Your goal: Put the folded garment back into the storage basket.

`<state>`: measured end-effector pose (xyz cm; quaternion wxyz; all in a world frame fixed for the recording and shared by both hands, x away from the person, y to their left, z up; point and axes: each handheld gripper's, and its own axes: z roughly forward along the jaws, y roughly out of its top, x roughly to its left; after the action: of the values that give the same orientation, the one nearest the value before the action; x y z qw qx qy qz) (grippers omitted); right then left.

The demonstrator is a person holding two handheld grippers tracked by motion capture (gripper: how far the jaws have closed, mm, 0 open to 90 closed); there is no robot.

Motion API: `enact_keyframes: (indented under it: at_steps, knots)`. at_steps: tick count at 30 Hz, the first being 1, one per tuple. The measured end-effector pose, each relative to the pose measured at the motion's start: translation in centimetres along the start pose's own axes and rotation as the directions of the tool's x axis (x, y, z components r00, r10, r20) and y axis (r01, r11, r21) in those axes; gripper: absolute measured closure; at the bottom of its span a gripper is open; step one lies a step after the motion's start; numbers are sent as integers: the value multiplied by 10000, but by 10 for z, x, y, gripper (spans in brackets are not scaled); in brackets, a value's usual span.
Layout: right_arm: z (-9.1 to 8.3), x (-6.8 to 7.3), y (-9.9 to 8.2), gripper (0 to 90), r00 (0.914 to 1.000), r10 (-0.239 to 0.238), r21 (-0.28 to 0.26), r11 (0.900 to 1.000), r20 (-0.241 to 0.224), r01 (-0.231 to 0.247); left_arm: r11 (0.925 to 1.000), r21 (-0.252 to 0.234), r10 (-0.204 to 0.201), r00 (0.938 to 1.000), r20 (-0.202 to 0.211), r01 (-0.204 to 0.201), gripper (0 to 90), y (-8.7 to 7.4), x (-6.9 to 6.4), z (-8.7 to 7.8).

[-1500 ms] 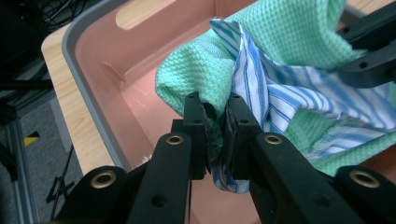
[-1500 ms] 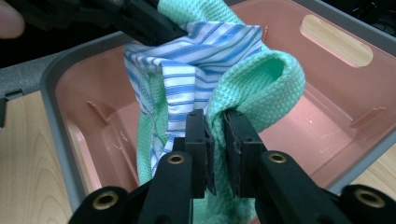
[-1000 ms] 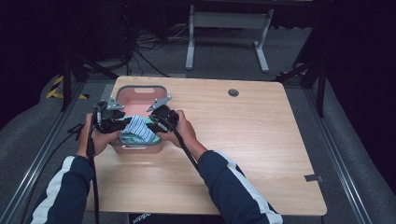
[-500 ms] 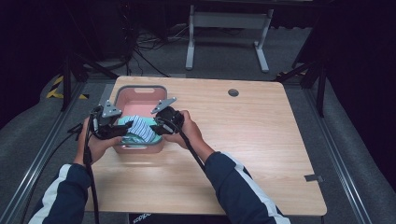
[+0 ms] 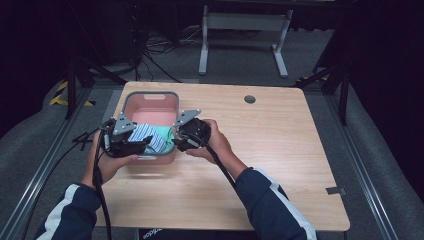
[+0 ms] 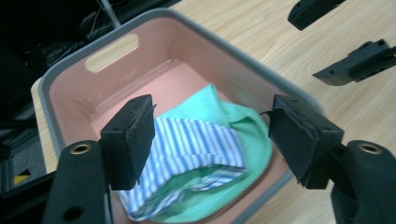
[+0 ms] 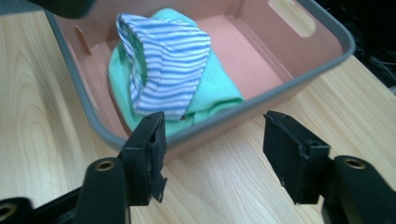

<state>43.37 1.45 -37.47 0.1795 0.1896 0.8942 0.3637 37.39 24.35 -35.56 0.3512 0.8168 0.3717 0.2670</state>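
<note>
Left tool (image 6: 212, 135) spread above striped cloth (image 6: 187, 149) in pink bin (image 6: 112, 70); right tool (image 7: 212, 156) spread, just outside bin rim

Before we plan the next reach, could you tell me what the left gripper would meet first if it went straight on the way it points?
Probably the blue-and-white striped cloth lying on the green cloth in the pink plastic bin; the left gripper is open.

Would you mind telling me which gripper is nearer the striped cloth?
Left. The left gripper hangs open right over the striped cloth in the bin; the right gripper sits open outside the rim.
</note>
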Motion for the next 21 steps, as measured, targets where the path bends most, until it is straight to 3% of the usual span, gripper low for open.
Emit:
enact_keyframes:
  at_steps: [9,21]
  knots:
    - [-26,-7,-17,294,9998,-139,-36,9999,169,140,9994,249,236,9997,-42,-234,255,6,-28,-5]
    - [-64,-22,-51,278,9982,11,9,10000,594,-11,9932,384,1071,9912,775,-1103,216,9,-59,-1]
